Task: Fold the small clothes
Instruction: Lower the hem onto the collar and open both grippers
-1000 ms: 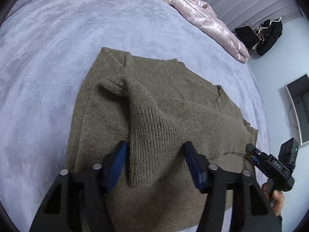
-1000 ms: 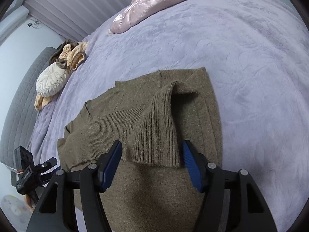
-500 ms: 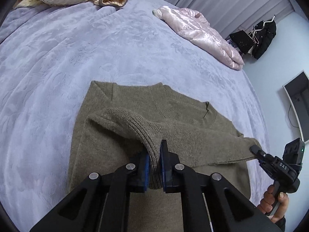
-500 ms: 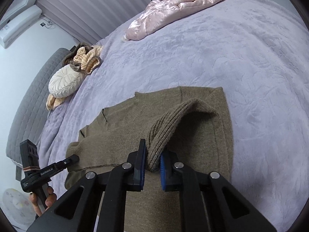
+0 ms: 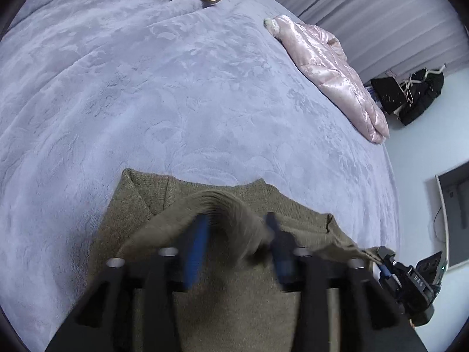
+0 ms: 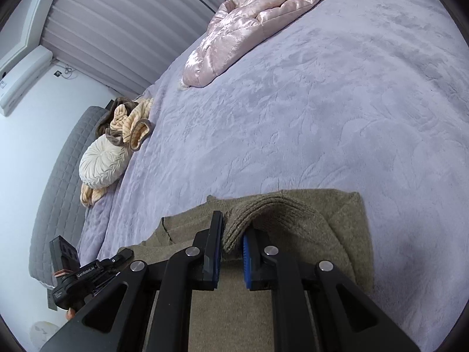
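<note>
Lilac bedspread [image 6: 337, 111], olive sweater [image 6: 343, 214], right gripper [image 6: 231, 242] jaws opening around ribbed cuff, left gripper [image 5: 236, 239] jaws opening, released

Sweater [image 6: 281, 308]: olive knit, matt, fuzzy; ribbed at the raised hem. Bedspread [image 5: 146, 94]: lilac plush, soft nap, embossed pattern. Jacket [image 6: 252, 20]: pink quilted satin, glossy. Grippers: matt black plastic, blue pads [image 6: 245, 259], bright metal screws [image 6: 192, 251]. Headboard [image 6: 58, 193]: grey quilted cloth.
</note>
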The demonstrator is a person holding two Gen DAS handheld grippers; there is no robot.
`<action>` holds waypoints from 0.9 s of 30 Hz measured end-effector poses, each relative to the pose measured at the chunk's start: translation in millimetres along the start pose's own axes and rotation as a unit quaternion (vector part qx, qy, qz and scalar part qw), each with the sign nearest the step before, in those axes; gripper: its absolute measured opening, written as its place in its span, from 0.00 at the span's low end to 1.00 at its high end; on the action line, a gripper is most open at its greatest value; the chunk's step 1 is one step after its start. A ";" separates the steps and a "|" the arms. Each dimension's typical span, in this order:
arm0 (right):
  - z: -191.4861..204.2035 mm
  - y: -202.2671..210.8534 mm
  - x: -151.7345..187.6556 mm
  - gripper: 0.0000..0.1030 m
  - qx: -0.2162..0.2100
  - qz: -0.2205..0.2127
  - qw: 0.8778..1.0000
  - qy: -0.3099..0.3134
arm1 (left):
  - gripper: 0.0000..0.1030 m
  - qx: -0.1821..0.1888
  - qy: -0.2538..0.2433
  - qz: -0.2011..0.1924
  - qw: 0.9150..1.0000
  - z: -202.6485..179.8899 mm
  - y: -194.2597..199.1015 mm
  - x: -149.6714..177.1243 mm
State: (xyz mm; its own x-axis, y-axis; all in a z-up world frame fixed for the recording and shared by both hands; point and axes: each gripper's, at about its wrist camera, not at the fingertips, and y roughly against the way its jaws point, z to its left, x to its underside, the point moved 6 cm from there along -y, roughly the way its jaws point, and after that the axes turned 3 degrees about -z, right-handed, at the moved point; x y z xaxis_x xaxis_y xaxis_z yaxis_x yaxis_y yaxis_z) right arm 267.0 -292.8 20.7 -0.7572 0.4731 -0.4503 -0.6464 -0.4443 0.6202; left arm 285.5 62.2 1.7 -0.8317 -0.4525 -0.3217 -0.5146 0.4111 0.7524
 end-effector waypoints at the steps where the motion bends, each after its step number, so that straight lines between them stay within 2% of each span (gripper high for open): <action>1: -2.1 -2.6 -2.5 0.18 0.003 -0.001 1.000 -0.008 | 0.85 0.006 0.019 -0.019 1.000 4.7 3.7 -4.7; 2: -5.1 -5.9 -5.5 0.22 0.006 -0.002 1.000 -0.018 | 0.85 0.002 0.030 -0.036 0.999 7.8 8.7 -8.8; 3: -7.3 -8.7 -8.8 0.39 0.005 -0.002 1.000 -0.028 | 0.85 -0.001 0.029 -0.046 0.999 8.9 13.1 -12.3; 4: -9.3 -9.7 -11.0 0.52 0.009 -0.004 0.999 -0.031 | 0.85 0.003 0.024 -0.047 0.999 8.5 16.4 -14.7; 5: -10.7 -7.9 -13.7 0.75 0.018 -0.015 0.999 -0.031 | 0.85 0.006 0.016 -0.047 0.999 7.9 19.7 -15.9; 6: -11.4 -4.6 -16.2 0.82 0.024 -0.030 0.999 -0.027 | 0.85 0.003 0.003 -0.048 0.999 7.0 22.9 -16.2; 10: -5.5 6.5 -17.6 0.82 0.045 -0.049 0.998 0.018 | 0.85 -0.022 -0.076 -0.054 0.995 -8.3 26.7 -9.2; 12: 5.1 7.8 -15.2 0.82 0.062 -0.050 0.995 0.062 | 0.85 -0.030 -0.121 -0.029 0.992 -23.6 17.1 2.1; 14: 19.3 -1.6 -7.1 0.82 0.073 -0.029 0.991 0.105 | 0.85 -0.046 -0.165 -0.018 0.985 -40.4 3.5 15.4; 16: 32.2 -18.8 4.7 0.82 0.081 0.004 0.986 0.142 | 0.85 -0.085 -0.209 -0.026 0.974 -50.0 -10.9 22.3; 17: 36.8 -27.3 11.5 0.82 0.089 0.014 0.983 0.163 | 0.85 -0.105 -0.222 -0.023 0.969 -49.6 -20.8 23.6; 20: 39.4 -47.8 22.5 0.82 0.121 0.031 0.969 0.212 | 0.85 -0.134 -0.225 -0.012 0.965 -30.5 -40.8 19.5; 23: 19.8 -55.4 18.6 0.81 0.148 0.036 0.966 0.211 | 0.85 -0.109 -0.212 -0.001 0.971 -9.2 -48.7 18.6; 26: -20.0 -49.0 6.4 0.81 0.185 0.028 0.968 0.166 | 0.85 -0.118 -0.235 -0.004 0.965 -13.5 -44.9 22.4; 27: -33.8 -46.3 3.9 0.81 0.181 0.030 0.973 0.139 | 0.85 -0.128 -0.241 -0.007 0.962 -16.9 -41.0 24.3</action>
State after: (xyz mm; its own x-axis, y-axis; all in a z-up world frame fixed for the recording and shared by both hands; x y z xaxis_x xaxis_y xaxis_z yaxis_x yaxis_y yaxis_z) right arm 290.9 -296.1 -31.5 -0.8215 0.2088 -0.5306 -0.5625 -0.1451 0.8140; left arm 289.8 21.0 -27.2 -0.8570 -0.0107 -0.5152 -0.5092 0.1717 0.8434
